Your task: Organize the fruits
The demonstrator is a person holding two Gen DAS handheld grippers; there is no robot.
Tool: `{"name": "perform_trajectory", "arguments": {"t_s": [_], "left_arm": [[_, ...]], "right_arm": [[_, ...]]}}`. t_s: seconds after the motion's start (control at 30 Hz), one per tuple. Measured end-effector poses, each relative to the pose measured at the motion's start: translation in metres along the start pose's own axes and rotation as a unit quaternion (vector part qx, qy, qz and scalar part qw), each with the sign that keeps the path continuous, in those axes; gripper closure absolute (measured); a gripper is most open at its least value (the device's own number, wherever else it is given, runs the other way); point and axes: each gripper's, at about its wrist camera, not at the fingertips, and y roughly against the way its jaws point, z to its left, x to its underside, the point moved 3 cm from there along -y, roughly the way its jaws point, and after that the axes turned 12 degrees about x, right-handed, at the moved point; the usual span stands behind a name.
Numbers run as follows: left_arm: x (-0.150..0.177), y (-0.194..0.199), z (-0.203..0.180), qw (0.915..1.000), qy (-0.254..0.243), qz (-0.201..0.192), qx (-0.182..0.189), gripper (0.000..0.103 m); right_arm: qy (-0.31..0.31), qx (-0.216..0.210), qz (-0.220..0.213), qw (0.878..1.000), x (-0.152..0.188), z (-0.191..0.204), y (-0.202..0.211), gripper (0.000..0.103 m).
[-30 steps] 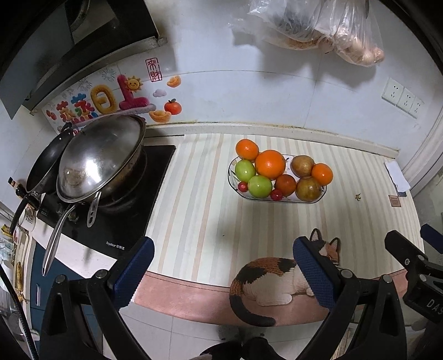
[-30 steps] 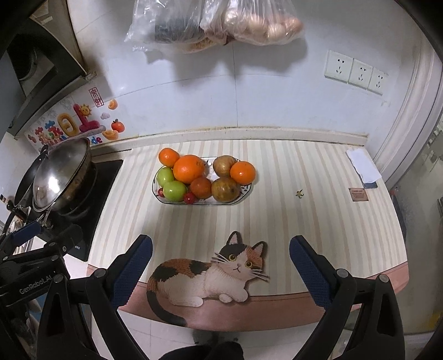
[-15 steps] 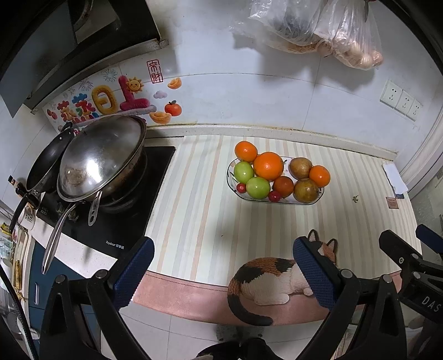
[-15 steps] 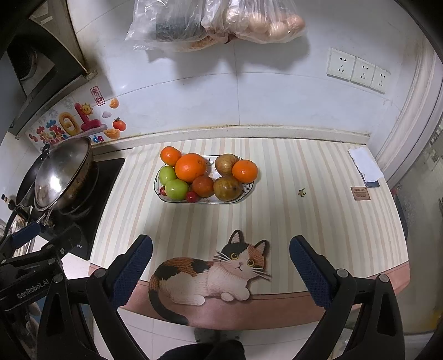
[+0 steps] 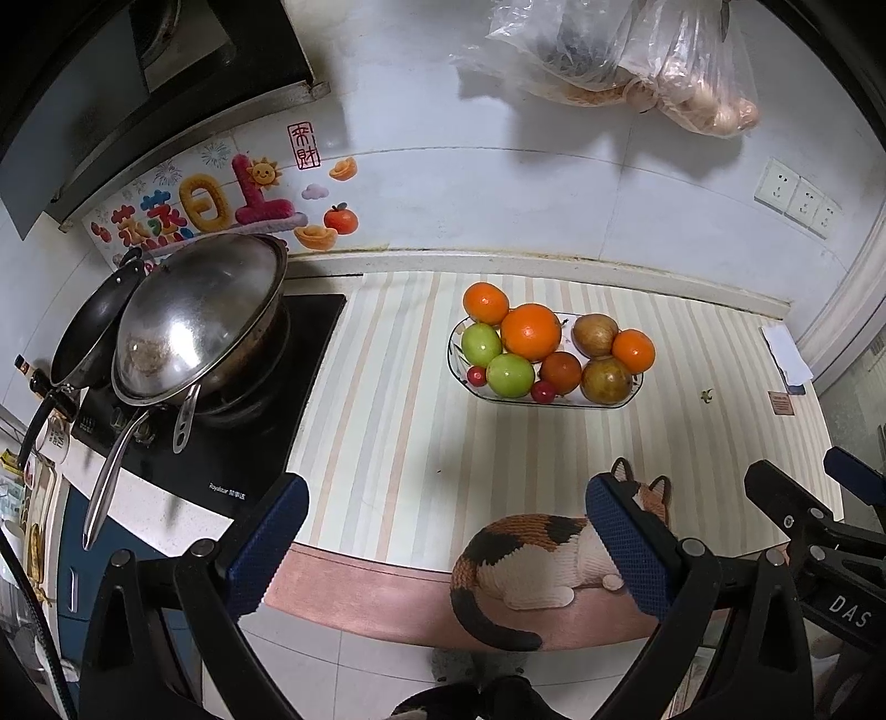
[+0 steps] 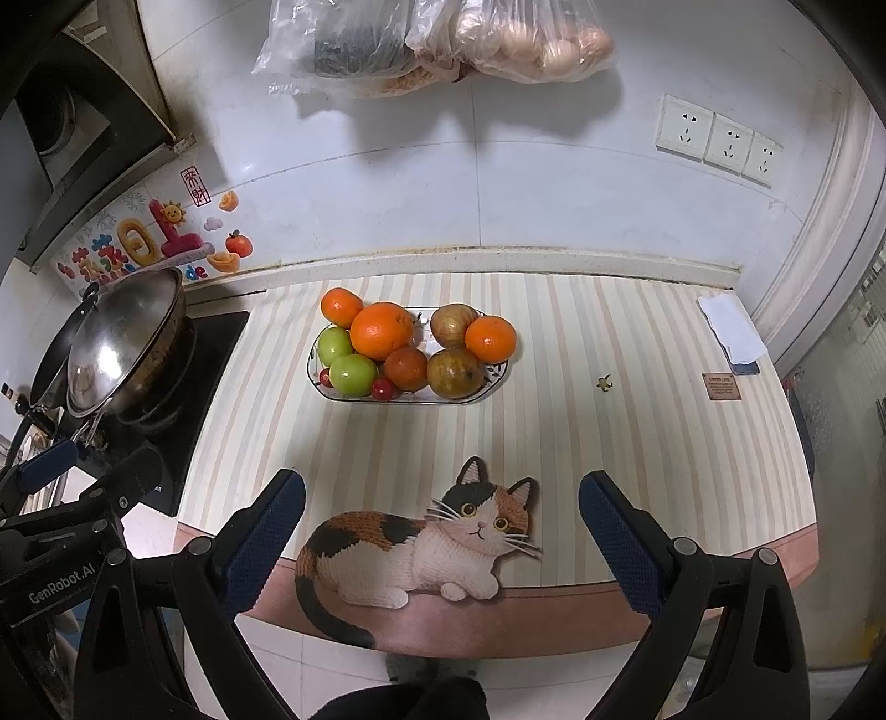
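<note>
A glass oval plate [image 5: 554,402] [image 6: 332,392] sits on the striped counter, piled with fruit: oranges [image 5: 530,331] [image 6: 382,330], green apples [image 5: 510,375] [image 6: 353,374], brown fruits [image 5: 607,380] [image 6: 455,373] and small red tomatoes [image 5: 543,391] [image 6: 381,389]. My left gripper [image 5: 446,531] is open and empty, held back over the counter's front edge. My right gripper [image 6: 441,526] is open and empty too, above the cat picture, well short of the plate.
A steel wok [image 5: 199,327] [image 6: 127,338] and a black pan [image 5: 91,332] sit on the black cooktop [image 5: 232,443] at left. A cat picture [image 6: 421,543] lies at the counter's front edge. Plastic bags [image 6: 437,39] hang on the wall. Paper [image 6: 731,327] lies at far right.
Both grippers have drifted slightly back and up, so the plate looks a little smaller and farther. Both stay open and empty.
</note>
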Motion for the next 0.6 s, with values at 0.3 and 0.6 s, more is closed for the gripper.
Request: {"name": "perform_trajectory", "arguments": {"t_s": [0.3,0.6], "left_arm": [[-0.0007,0.0001,-0.0035,1.0000,0.001,0.001,0.003,0.000],[-0.0009,-0.0003,-0.0033,1.0000,0.002,0.001,0.002,0.000]], "right_arm": [[0.000,0.000,-0.002,1.000,-0.0035,0.0002,0.0002,0.002],[0.000,0.003,-0.004,1.000,-0.0068,0.0016,0.0003,0.002]]}}
